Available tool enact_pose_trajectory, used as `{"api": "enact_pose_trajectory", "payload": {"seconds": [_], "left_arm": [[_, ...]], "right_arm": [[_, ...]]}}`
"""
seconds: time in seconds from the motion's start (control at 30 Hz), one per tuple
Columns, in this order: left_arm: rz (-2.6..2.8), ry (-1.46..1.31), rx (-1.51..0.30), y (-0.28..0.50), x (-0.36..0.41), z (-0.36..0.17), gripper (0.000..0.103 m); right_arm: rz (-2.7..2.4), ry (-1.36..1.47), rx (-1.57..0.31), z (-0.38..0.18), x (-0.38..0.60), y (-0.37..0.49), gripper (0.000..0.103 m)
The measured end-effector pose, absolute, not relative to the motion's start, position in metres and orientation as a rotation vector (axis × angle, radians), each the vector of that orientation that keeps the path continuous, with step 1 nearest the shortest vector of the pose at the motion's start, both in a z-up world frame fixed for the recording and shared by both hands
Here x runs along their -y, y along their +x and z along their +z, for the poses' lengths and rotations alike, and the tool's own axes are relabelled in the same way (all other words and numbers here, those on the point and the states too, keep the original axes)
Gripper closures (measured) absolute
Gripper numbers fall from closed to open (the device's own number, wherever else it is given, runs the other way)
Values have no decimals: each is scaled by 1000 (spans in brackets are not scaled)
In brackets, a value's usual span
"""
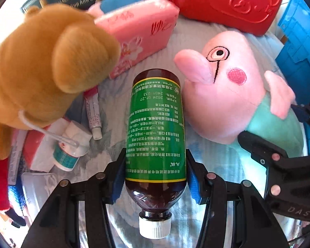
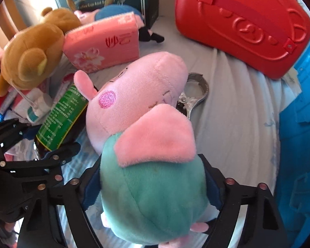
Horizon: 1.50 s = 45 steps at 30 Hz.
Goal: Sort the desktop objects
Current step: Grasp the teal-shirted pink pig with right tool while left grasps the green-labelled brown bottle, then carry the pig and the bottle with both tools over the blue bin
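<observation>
My left gripper [image 1: 155,177] is shut on a brown medicine bottle [image 1: 156,128] with a green label and a white cap toward the camera. The bottle also shows in the right wrist view [image 2: 62,113]. My right gripper [image 2: 153,177] is shut on the green body of a pink pig plush [image 2: 150,186], whose head [image 2: 134,101] points away. The pig also shows in the left wrist view [image 1: 233,95], right of the bottle, with the right gripper's fingers [image 1: 264,150] at its body.
A brown bear plush [image 1: 43,66] lies left. A pink tissue pack [image 1: 140,39], a red case [image 2: 241,22] and a blue crate [image 2: 299,144] stand around. A small white bottle [image 1: 70,148] and a tube [image 1: 93,111] lie left. A metal tool [image 2: 196,95] lies behind the pig.
</observation>
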State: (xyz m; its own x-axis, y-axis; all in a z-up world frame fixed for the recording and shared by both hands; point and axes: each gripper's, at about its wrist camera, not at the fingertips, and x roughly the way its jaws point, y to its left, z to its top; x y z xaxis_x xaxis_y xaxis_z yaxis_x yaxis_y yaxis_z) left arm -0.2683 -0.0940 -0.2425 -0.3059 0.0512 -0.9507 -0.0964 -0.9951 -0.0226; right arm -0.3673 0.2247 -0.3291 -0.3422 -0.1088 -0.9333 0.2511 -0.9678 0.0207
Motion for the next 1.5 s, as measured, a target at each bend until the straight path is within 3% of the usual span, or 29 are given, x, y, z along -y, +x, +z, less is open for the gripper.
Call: {"api": "enact_pose_trajectory", "payload": {"seconds": [0.23,0.43,1.07,1.5], "left_arm": [[2551,-1680,-40,-246,98,-202,52],[2670,-1506,-47,-222,95,-144,52],[2746,-890,-64,-120,-62,17,52],[2530,-734,-59,-73,-243,68,52]], "right_arm": [[-2493,1565,-59,-294,-238,-348,21],[-2587,1417,-69,-248,-239,-320,21],[-3107,707,-57,-19,-284,-86,19],[-3433,565,-33,31,-429,25,17]]}}
